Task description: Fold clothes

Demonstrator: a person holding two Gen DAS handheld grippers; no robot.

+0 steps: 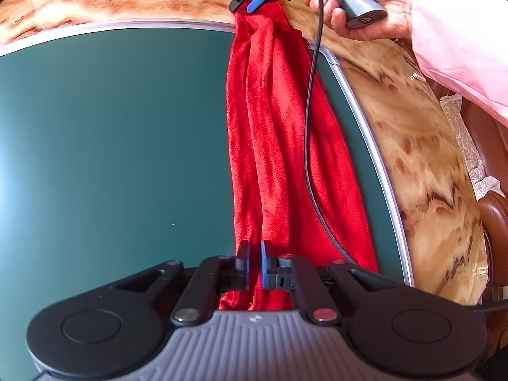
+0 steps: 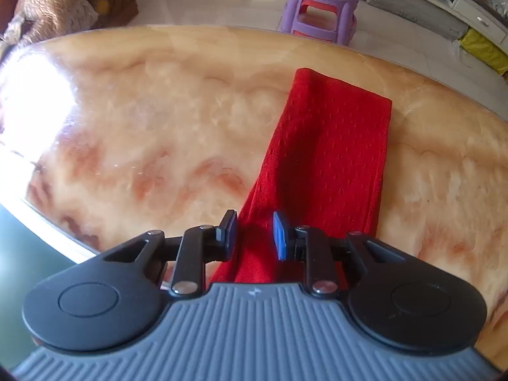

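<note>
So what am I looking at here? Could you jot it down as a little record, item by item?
garment: red cloth, lying as a long, narrow, creased strip
surface: marble-patterned table with a dark green panel; the cloth crosses both
left gripper: closed, pinching a ridge of the cloth
right gripper: fingers apart, straddling the cloth further along, not pressing it
holder: a hand with a pink sleeve holds the right tool
background: purple stool on the floor
</note>
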